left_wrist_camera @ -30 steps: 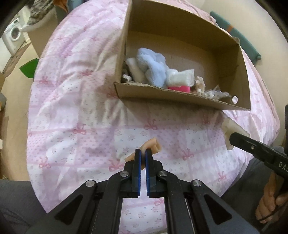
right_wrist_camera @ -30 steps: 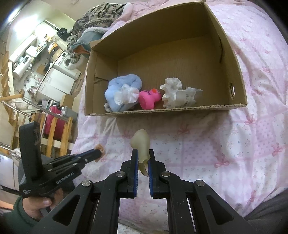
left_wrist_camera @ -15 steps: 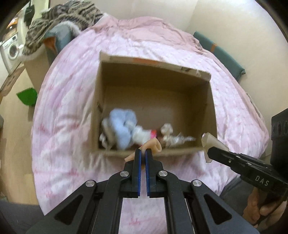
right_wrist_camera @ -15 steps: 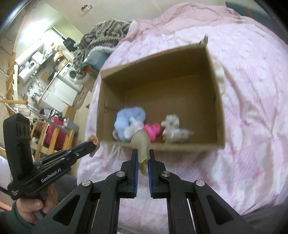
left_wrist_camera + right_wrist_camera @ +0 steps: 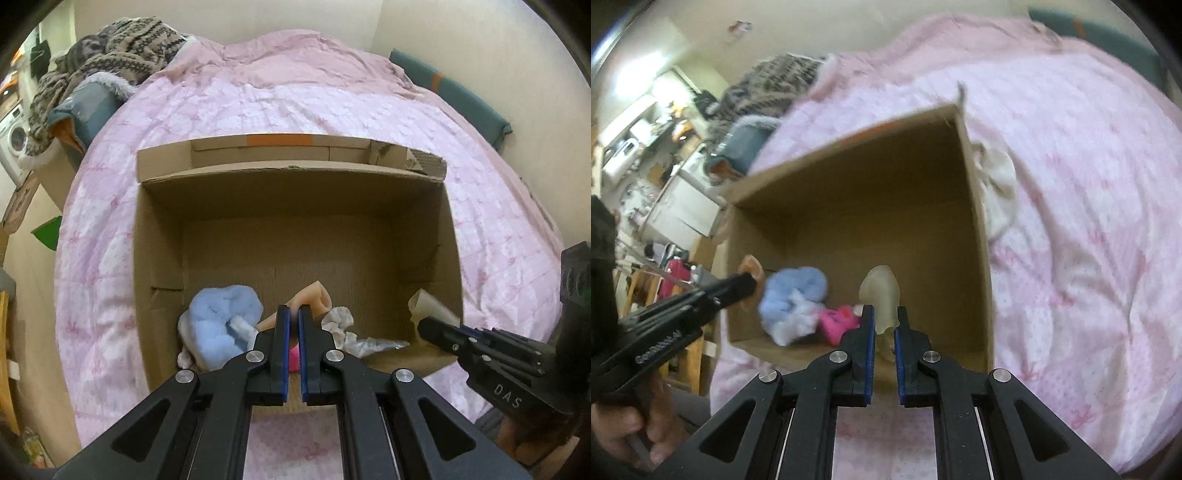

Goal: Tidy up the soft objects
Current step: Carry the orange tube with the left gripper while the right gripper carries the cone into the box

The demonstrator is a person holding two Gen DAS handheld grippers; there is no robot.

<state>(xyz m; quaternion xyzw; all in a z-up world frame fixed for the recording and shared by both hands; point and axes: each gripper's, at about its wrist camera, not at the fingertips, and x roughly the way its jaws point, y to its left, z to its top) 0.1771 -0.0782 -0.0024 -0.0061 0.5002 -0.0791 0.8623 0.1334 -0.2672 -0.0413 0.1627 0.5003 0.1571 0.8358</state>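
Both tools have moved from above the bed to over the cardboard box (image 5: 159,258). The left tool (image 5: 291,314) pinches a peach-coloured soft piece (image 5: 314,299); the right tool (image 5: 884,317) pinches a pale translucent soft piece (image 5: 881,295), above a blue plush (image 5: 225,314) lying inside.

Cardboard box (image 5: 295,236) far half bare; soft items (image 5: 221,321) crowd near wall.

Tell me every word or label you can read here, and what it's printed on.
"DAS": white letters on the right gripper body, seen from the left wrist camera.
White lettering on the left gripper body, seen from the right wrist camera: too blurred to read.
Nothing readable on the cardboard box.
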